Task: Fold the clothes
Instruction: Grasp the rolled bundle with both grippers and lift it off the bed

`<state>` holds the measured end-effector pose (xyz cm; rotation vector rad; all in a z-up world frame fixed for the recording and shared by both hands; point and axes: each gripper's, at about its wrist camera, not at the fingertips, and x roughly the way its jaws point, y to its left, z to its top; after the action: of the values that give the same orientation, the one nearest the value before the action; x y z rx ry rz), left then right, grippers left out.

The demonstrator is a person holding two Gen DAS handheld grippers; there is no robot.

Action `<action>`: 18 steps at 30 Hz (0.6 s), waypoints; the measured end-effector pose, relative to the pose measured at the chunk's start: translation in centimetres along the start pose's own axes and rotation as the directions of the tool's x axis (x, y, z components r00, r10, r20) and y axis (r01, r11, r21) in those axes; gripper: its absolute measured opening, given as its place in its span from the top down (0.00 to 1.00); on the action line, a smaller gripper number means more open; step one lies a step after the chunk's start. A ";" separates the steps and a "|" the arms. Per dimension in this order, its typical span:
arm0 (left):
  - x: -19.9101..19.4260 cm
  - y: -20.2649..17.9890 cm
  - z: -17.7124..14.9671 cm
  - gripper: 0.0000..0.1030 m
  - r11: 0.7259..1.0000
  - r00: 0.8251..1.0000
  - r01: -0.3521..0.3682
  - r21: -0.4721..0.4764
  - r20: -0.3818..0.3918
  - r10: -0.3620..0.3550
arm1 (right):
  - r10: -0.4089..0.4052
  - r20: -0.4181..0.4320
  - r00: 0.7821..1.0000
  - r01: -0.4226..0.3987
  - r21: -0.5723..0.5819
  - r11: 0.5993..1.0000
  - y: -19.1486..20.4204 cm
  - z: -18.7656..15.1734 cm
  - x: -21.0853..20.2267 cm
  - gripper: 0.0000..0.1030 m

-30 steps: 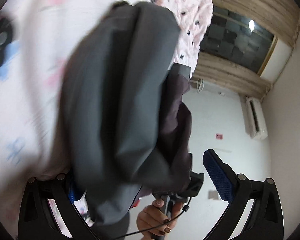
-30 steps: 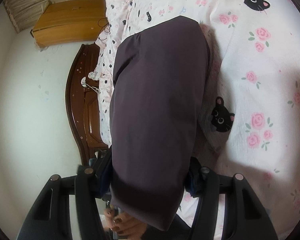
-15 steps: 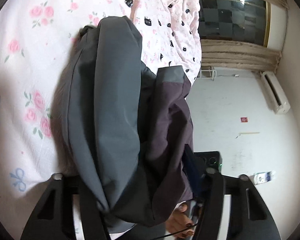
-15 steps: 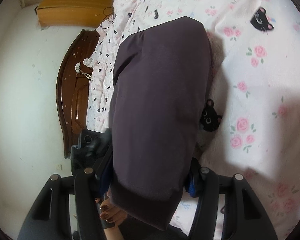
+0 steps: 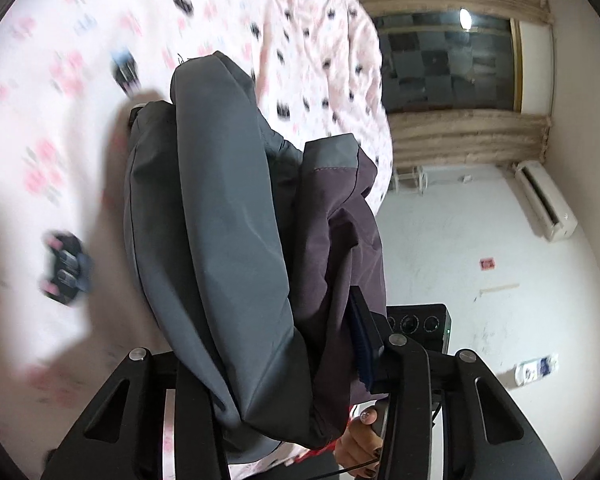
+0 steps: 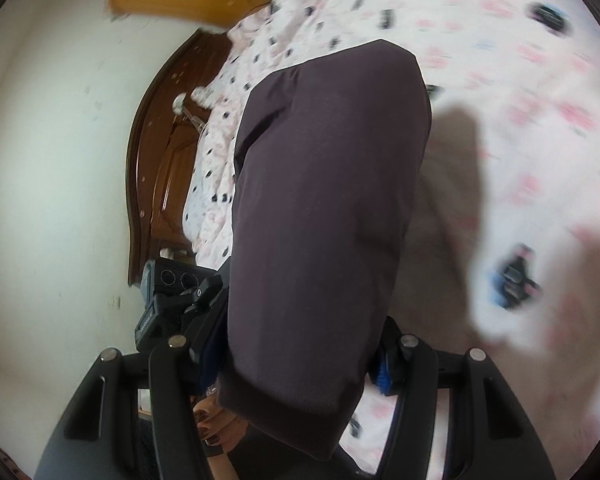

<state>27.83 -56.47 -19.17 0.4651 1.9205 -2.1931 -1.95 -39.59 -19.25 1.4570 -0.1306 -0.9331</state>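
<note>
Both tongs are clamped on the garment [image 5: 228,240], which hangs bunched above the bed [image 5: 40,140]: the left gripper [image 5: 276,364] pinches its grey and purple layers, the right gripper [image 6: 300,356] its dark purple panel [image 6: 324,200]. To fold well, the person should keep both grips level, the held edges aligned and the cloth taut, then lay it on the bed without twisting.

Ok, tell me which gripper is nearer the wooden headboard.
Left, probably. In the right wrist view the left gripper sits between the headboard and the right gripper, which grips the garment farther away.
</note>
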 end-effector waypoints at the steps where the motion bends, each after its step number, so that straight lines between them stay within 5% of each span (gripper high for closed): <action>1: -0.6 0.1 0.4 0.64 1.000 1.000 -0.007 0.001 0.020 0.007 | 0.000 -0.011 1.000 0.000 -0.016 1.000 0.7 0.3 0.8 0.43; 8: -5.5 1.2 5.0 0.64 0.996 0.979 -0.094 0.004 0.180 0.092 | 0.016 -0.097 0.995 -0.026 -0.101 0.995 5.1 2.7 8.3 0.43; 13: -8.6 2.6 8.5 0.64 0.985 0.947 -0.171 0.015 0.279 0.160 | 0.030 -0.144 0.989 -0.052 -0.150 0.987 8.3 5.1 15.2 0.43; 18: -9.7 4.0 12.3 0.64 0.984 0.930 -0.178 0.022 0.331 0.161 | 0.015 -0.148 0.989 -0.043 -0.187 0.981 10.3 8.1 19.9 0.43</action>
<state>36.88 -69.79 -18.02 0.2424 1.5912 -2.0606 10.98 -59.51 -17.80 1.3372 0.0439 -0.7899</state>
